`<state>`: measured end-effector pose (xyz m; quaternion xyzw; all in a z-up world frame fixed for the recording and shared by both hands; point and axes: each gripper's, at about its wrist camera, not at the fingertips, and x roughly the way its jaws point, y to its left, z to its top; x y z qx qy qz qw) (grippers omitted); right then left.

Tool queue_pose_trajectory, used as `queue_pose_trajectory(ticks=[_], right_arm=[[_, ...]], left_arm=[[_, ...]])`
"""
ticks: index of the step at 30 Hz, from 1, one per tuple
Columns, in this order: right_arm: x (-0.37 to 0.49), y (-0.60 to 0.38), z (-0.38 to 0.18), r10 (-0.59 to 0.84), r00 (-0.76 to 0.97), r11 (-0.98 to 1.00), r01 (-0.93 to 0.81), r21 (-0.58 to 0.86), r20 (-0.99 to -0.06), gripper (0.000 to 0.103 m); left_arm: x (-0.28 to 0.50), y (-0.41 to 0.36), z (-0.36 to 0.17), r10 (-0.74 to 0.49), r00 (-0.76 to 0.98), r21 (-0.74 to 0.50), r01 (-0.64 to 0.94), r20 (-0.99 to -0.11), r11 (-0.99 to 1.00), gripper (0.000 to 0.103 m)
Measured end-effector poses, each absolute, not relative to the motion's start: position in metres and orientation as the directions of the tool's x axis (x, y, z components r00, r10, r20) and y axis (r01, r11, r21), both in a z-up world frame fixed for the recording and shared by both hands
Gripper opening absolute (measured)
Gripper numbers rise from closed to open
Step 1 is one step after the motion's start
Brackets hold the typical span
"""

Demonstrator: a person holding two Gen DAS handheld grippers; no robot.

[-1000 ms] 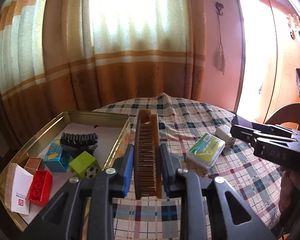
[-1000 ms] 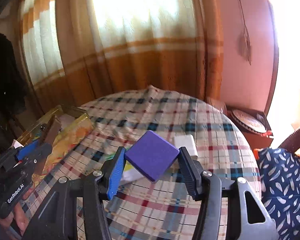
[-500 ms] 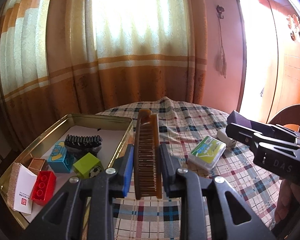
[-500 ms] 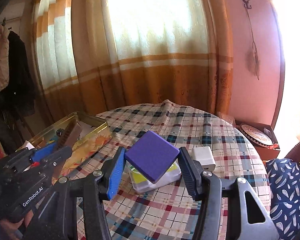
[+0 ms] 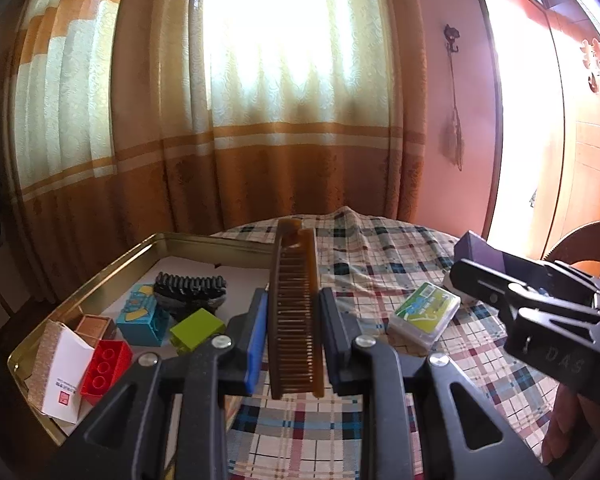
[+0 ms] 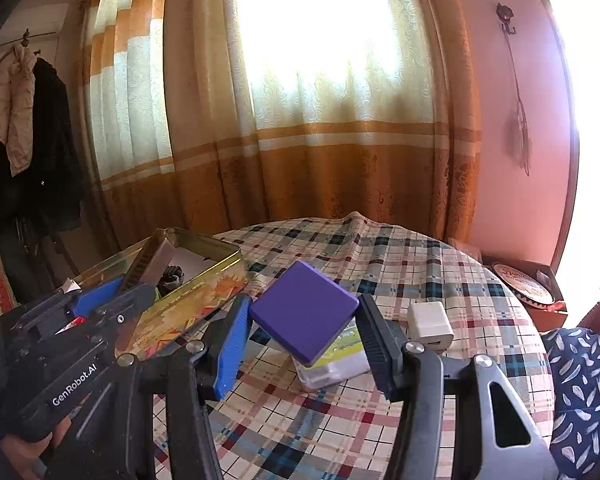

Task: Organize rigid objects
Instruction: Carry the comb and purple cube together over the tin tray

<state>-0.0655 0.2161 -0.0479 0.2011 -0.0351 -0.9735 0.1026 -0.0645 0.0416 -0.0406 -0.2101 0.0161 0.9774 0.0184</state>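
— Which way does the comb (image 5: pixel 294 312) lie?

— Lengthwise toward twelve o'clock, clamped in the left tongs (image 5: pixel 293 334) beside the tin (image 5: pixel 100 276). The right tongs (image 6: pixel 304 332) grip a purple block (image 6: pixel 304 316).

— And around them?

— A plaid-covered desk (image 6: pixel 400 264), orange curtains (image 6: pixel 300 120) behind.

Three toy bricks (image 5: pixel 190 330), one comb (image 5: pixel 294 312), two tongs (image 5: pixel 292 320).

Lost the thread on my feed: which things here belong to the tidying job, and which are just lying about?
Job:
comb in left gripper
purple block in right gripper
tin
toy bricks
green-label box
white charger

Lying about:
curtains
coats
checked tablecloth
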Motion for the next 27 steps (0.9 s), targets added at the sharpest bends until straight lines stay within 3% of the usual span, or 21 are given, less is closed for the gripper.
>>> queue_pose_trajectory(ticks=[27], right_arm=[[-0.054, 0.195, -0.046, -0.258, -0.901, -0.966, 0.241, 0.092, -0.348, 0.056]], left_arm=[[-0.051, 0.023, -0.038, -0.001, -0.927, 0.027, -0.01, -0.374, -1.0, 0.024]])
